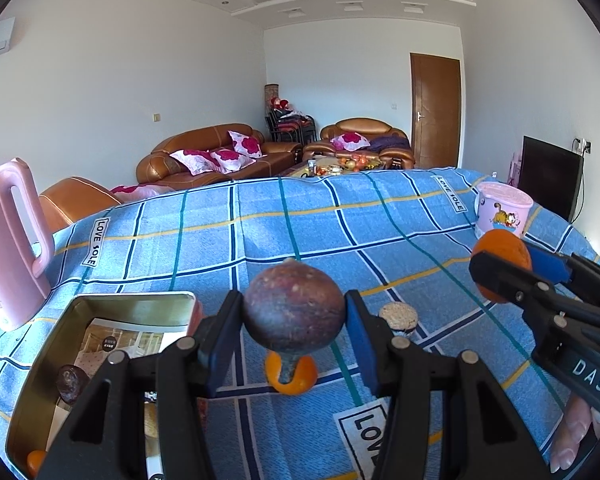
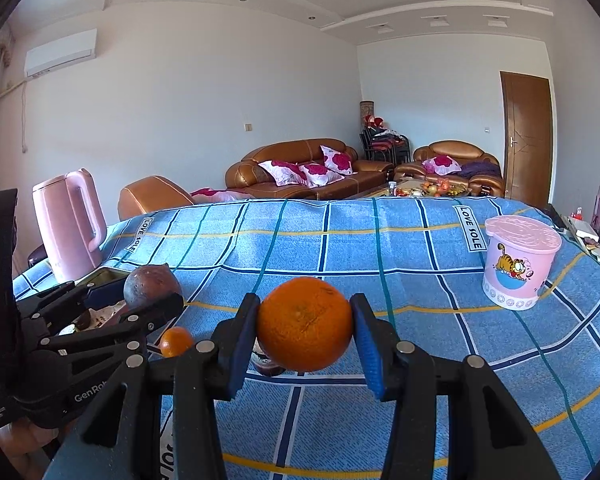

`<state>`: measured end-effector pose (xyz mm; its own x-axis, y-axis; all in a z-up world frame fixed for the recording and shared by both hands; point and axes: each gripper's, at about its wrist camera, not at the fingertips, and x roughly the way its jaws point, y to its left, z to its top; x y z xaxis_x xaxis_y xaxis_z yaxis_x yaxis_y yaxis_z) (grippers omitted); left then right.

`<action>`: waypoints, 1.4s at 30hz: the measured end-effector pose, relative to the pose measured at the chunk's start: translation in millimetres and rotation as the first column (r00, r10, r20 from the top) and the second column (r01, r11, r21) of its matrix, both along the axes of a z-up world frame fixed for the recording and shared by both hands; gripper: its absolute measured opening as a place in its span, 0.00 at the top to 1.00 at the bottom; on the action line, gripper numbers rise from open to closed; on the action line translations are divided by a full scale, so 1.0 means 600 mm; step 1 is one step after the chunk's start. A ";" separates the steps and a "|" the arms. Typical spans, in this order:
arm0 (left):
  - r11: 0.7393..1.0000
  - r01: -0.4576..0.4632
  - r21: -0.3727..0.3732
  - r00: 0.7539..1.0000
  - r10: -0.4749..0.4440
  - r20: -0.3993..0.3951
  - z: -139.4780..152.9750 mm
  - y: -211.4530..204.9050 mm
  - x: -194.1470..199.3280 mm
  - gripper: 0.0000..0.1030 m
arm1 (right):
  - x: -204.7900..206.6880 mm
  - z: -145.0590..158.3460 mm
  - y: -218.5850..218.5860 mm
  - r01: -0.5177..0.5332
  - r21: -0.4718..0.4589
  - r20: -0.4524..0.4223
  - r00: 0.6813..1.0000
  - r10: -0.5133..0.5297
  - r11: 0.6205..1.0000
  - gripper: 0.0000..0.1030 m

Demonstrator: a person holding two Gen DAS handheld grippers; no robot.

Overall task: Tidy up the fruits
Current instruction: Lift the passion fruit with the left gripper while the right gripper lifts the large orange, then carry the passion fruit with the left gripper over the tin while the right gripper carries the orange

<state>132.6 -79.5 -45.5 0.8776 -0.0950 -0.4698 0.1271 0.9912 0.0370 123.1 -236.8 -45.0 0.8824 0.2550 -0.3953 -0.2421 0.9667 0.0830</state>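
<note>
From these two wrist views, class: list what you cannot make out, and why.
- Left wrist view: small orange partly hidden behind the purple fruit held in the left gripper.
- Left wrist view: tin contents cut off by frame edge and gripper.
- Right wrist view: round item mostly hidden behind the big orange in the right gripper.

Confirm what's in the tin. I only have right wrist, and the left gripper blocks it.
Observer: Left wrist shows the tin open, with a dark fruit inside.
Operator: Anything else in it?
Observer: An orange fruit shows at its near corner, cut off by the frame edge.
Operator: What's hidden behind the held orange?
Observer: A small round item with a pale, rough top, standing on the cloth.
</note>
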 end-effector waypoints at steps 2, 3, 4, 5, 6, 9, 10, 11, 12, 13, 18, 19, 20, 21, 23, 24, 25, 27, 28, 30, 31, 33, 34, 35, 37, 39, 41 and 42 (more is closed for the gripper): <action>1.000 -0.003 -0.002 1.000 0.003 0.005 0.001 0.001 -0.002 0.48 | -0.002 0.001 0.001 -0.003 -0.002 0.008 1.000 0.003 1.000 0.53; 1.000 -0.004 -0.004 1.000 0.004 0.008 0.002 0.001 -0.003 0.48 | -0.003 0.001 0.001 -0.003 -0.003 0.011 1.000 0.003 1.000 0.53; 1.000 -0.006 -0.006 1.000 0.006 0.011 0.003 0.002 -0.004 0.48 | -0.004 0.002 0.002 -0.003 -0.005 0.013 1.000 0.004 1.000 0.53; 1.000 -0.007 -0.008 1.000 0.008 0.015 0.003 0.003 -0.005 0.48 | -0.004 0.002 0.003 -0.003 -0.006 0.015 1.000 0.003 1.000 0.53; 1.000 -0.009 -0.010 1.000 0.009 0.019 0.004 0.003 -0.005 0.48 | -0.005 0.002 0.003 -0.003 -0.007 0.017 1.000 0.003 1.000 0.53; 1.000 -0.013 -0.014 0.999 0.013 0.033 0.005 0.005 -0.009 0.48 | -0.008 0.003 0.003 -0.002 -0.005 0.026 1.000 0.003 1.000 0.53; 1.000 -0.014 -0.015 0.999 0.014 0.036 0.006 0.006 -0.010 0.48 | -0.009 0.003 0.003 -0.002 -0.005 0.030 1.000 0.003 1.000 0.53; 1.000 -0.014 -0.015 0.999 0.015 0.039 0.006 0.006 -0.011 0.48 | -0.010 0.004 0.003 -0.003 -0.006 0.034 0.999 0.003 1.000 0.53; 1.000 -0.015 -0.016 0.999 0.016 0.042 0.006 0.006 -0.013 0.48 | -0.012 0.004 0.003 -0.003 -0.006 0.038 0.999 0.004 1.000 0.53; 1.000 -0.019 -0.017 0.999 0.019 0.045 0.007 0.007 -0.015 0.48 | -0.013 0.005 0.003 -0.004 -0.007 0.042 0.999 0.004 1.000 0.53; 0.999 -0.031 -0.018 0.997 0.032 0.069 0.010 0.010 -0.025 0.48 | -0.021 0.007 0.006 -0.007 -0.015 0.062 0.998 0.007 1.000 0.53; 0.999 -0.033 -0.017 0.997 0.035 0.073 0.010 0.010 -0.027 0.48 | -0.020 0.007 0.007 -0.009 -0.017 0.064 0.998 0.010 1.000 0.53; 0.999 -0.036 -0.016 0.996 0.038 0.076 0.011 0.011 -0.029 0.48 | -0.021 0.007 0.008 -0.009 -0.020 0.067 0.998 0.010 1.000 0.53; 0.999 -0.039 -0.016 0.996 0.040 0.080 0.011 0.011 -0.032 0.48 | -0.021 0.007 0.009 -0.009 -0.023 0.070 0.997 0.010 1.000 0.53; 0.999 -0.040 -0.020 0.996 0.042 0.082 0.012 0.013 -0.039 0.48 | -0.025 0.008 0.011 -0.008 -0.029 0.079 0.997 0.010 1.000 0.53; 0.999 -0.043 -0.024 0.996 0.045 0.081 0.012 0.015 -0.041 0.48 | -0.026 0.008 0.012 -0.008 -0.032 0.084 0.996 0.011 0.999 0.53; 0.999 -0.045 -0.028 0.996 0.047 0.081 0.011 0.017 -0.045 0.48 | -0.027 0.009 0.013 -0.009 -0.034 0.086 0.996 0.012 0.999 0.53; 0.998 -0.050 -0.038 0.996 0.053 0.077 0.011 0.023 -0.053 0.48 | -0.027 0.008 0.015 -0.017 -0.028 0.079 0.997 0.019 0.999 0.53; 0.998 -0.051 -0.042 0.996 0.054 0.077 0.012 0.025 -0.057 0.48 | -0.027 0.008 0.017 -0.022 -0.024 0.073 0.997 0.023 0.999 0.53; 0.998 -0.050 -0.044 0.996 0.053 0.078 0.013 0.032 -0.066 0.48 | -0.028 0.008 0.021 -0.034 -0.015 0.061 0.998 0.035 0.999 0.53; 0.998 -0.051 -0.042 0.996 0.054 0.074 0.013 0.036 -0.070 0.48 | -0.029 0.008 0.024 -0.041 -0.012 0.057 0.997 0.042 0.999 0.53; 0.997 -0.054 -0.053 0.996 0.057 0.073 0.018 0.048 -0.079 0.48 | -0.034 0.007 0.032 -0.056 -0.006 0.051 0.997 0.056 0.998 0.53; 0.997 -0.056 -0.057 0.995 0.060 0.074 0.021 0.055 -0.083 0.48 | -0.037 0.007 0.036 -0.066 0.001 0.047 0.997 0.066 0.998 0.53; 0.996 -0.062 -0.059 0.995 0.066 0.077 0.025 0.062 -0.088 0.48 | -0.039 0.007 0.041 -0.076 0.008 0.041 0.996 0.076 0.997 0.53; 0.995 -0.075 -0.062 0.993 0.081 0.087 0.033 0.078 -0.098 0.48 | -0.044 0.007 0.052 -0.094 0.016 0.033 0.995 0.094 0.995 0.53; 0.994 -0.093 -0.063 0.991 0.098 0.092 0.042 0.094 -0.106 0.48 | -0.048 0.009 0.065 -0.117 0.022 0.027 0.993 0.116 0.993 0.53; 0.993 -0.103 -0.058 0.990 0.108 0.093 0.047 0.108 -0.113 0.48 | -0.051 0.012 0.079 -0.139 0.024 0.028 0.990 0.138 0.990 0.53; 0.992 -0.111 -0.055 0.989 0.116 0.095 0.049 0.114 -0.117 0.48 | -0.053 0.014 0.086 -0.150 0.025 0.030 0.988 0.149 0.988 0.53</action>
<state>62.4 -11.1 -16.2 0.9255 -0.0130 -0.3786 0.0119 0.9999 -0.0052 91.1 -185.0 -36.6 0.8442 0.3947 -0.3626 -0.3861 0.9171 0.0995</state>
